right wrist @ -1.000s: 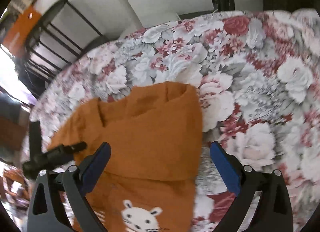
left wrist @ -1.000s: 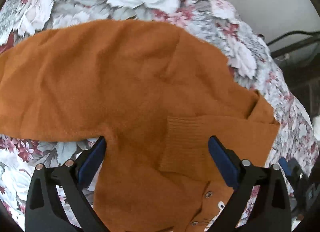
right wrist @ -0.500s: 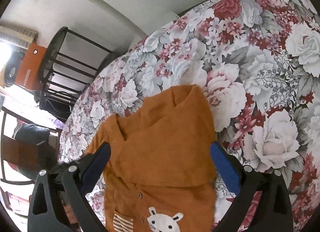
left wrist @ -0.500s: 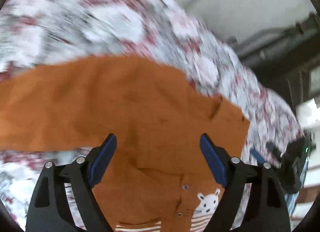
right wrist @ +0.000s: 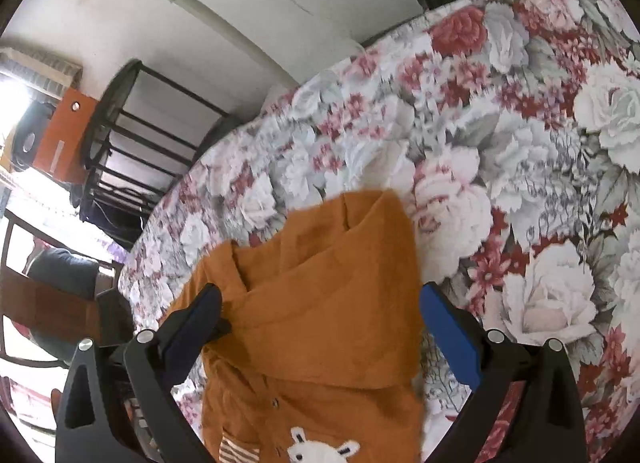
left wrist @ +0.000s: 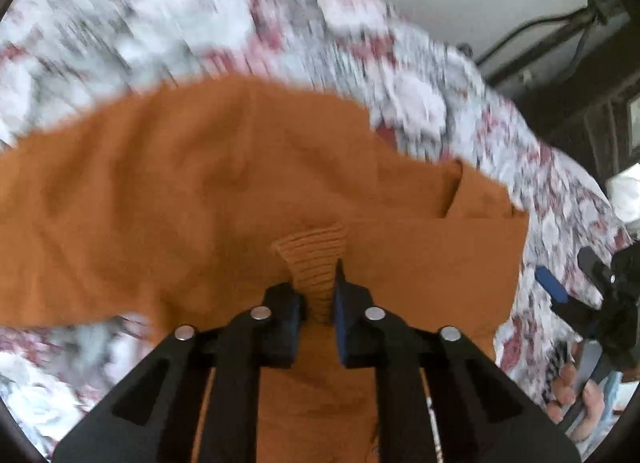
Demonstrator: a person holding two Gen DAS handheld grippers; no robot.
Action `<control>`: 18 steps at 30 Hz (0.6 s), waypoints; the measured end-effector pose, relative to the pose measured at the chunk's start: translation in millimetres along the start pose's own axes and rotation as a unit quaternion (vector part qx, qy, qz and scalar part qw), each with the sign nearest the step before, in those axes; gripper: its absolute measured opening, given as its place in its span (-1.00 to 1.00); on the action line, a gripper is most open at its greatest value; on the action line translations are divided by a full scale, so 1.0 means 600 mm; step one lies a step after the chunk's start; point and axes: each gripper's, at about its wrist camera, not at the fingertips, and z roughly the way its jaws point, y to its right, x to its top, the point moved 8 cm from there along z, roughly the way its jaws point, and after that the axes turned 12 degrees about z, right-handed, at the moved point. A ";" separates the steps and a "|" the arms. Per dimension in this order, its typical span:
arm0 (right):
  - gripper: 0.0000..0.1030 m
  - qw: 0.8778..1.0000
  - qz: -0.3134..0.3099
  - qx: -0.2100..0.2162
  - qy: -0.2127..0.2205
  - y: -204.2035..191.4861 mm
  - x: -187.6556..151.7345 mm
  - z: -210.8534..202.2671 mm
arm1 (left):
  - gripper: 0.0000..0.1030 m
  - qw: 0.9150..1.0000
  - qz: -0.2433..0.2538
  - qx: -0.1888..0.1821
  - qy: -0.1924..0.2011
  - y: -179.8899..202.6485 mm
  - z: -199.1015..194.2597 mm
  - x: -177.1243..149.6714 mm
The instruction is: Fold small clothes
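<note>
- The orange sweater (left wrist: 224, 191) lies spread on the flowered bedspread (right wrist: 540, 167). Its front, with the white animal face (right wrist: 320, 449) and a button (right wrist: 274, 403), points toward you in the right wrist view.
- The right-hand sleeve already lies folded across the chest. The step in hand appears to be the same fold for the other sleeve.
- Your left hand-held gripper (left wrist: 318, 303) is pressed together on the ribbed cuff (left wrist: 314, 259). The knit bunches between the blue pads and fans out above them.
- Keep this pinch firm. Ribbed knit is thick and springy, so a loose grip is likely to let the cuff slide out mid-move.
- Carry the cuff across the body in a low arc and let the sleeve trail flat. A high lift is likely to drag the shoulder and disturb the fold already made.
- Lay the cuff so that the sleeve edge runs parallel to the sweater's side before you release.
- Your right hand-held gripper (right wrist: 320, 315) is spread wide, holds nothing and hovers over the folded upper part of the sweater. Whether its fingers touch the cloth cannot be told.
- Use the right hand-held gripper to steady the body if the cloth starts to shift.
</note>
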 end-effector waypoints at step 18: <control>0.93 0.944 -0.182 -0.265 0.073 0.012 -0.006 0.020 | 0.36 0.984 0.063 0.156 0.060 -0.019 -0.085 0.031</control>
